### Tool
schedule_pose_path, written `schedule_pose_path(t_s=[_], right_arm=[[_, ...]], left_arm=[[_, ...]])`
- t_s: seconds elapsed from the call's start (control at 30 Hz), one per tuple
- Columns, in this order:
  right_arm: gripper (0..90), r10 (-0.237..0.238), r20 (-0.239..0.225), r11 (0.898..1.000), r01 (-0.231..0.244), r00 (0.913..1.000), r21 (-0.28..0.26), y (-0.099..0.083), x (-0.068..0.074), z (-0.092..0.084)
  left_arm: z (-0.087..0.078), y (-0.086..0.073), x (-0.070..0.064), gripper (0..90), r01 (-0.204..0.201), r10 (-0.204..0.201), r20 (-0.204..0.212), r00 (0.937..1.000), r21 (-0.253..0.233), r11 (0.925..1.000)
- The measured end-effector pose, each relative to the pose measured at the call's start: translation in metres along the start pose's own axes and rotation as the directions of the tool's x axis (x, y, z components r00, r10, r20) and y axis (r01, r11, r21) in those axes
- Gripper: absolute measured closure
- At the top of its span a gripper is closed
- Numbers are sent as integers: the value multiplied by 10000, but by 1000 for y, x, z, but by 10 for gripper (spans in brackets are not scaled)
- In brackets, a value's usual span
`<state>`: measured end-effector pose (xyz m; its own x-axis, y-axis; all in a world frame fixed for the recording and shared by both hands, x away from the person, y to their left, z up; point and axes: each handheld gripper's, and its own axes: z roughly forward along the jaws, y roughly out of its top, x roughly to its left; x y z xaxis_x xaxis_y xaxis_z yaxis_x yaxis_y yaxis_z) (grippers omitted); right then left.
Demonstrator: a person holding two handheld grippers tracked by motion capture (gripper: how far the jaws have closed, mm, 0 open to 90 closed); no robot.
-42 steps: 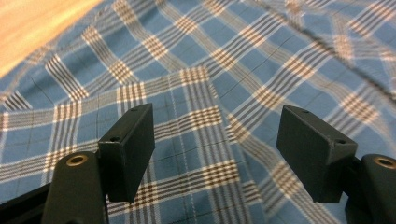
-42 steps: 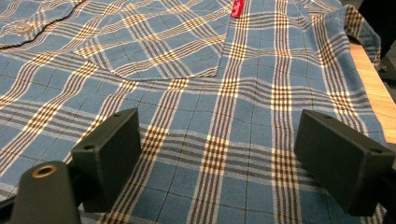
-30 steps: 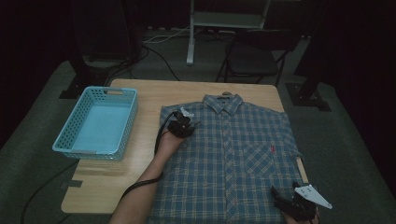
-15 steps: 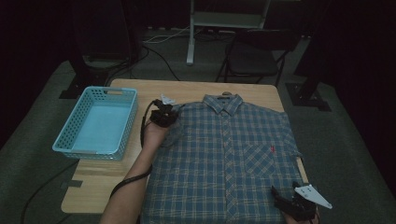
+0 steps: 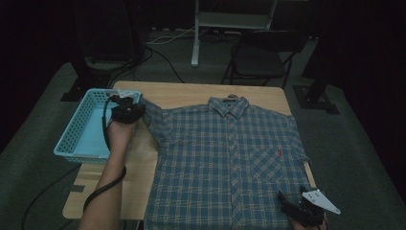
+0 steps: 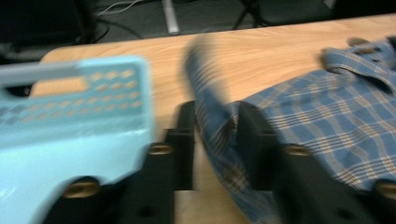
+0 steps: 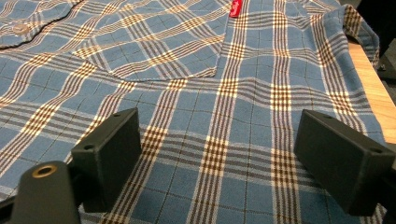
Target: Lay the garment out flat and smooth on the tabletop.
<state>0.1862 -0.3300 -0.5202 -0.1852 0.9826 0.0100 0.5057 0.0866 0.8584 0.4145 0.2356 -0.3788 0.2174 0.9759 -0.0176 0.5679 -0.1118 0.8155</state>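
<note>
Left gripper view, though blurred, shows the left gripper (image 6: pixel 212 135) with a fold of shirt sleeve (image 6: pixel 217 140) between its two black jaws. The jaws have just been opening, and the cloth appears to lie between them rather than be firmly pinched. Just beside the left jaw is the light blue basket (image 6: pixel 70 121). In the high view this gripper (image 5: pixel 128 109) is at the basket's near right corner, over the left part of the wooden table (image 5: pixel 191 93).

The plaid shirt (image 5: pixel 230 163) lies flat, front up, collar away from the person, covering most of the table. The right gripper (image 7: pixel 219 154) rests over the shirt's lower hem with jaws spread wide, nothing gripped. The chest pocket (image 7: pixel 154 51) lies beyond it.
</note>
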Motion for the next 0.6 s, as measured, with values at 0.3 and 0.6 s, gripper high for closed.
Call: schedule_pose_path(t_s=[0.3, 0.6], right_arm=[[140, 26, 35, 10000, -26, 10000, -12, 0, 0, 0], [140, 37, 44, 10000, -37, 10000, -34, 0, 0, 0]], left_arm=[[-20, -27, 9, 298, 187, -193, 210, 9996, 300, 9994], [-36, -56, 0, 193, 401, -372, 1131, 9929, -236, 9989]])
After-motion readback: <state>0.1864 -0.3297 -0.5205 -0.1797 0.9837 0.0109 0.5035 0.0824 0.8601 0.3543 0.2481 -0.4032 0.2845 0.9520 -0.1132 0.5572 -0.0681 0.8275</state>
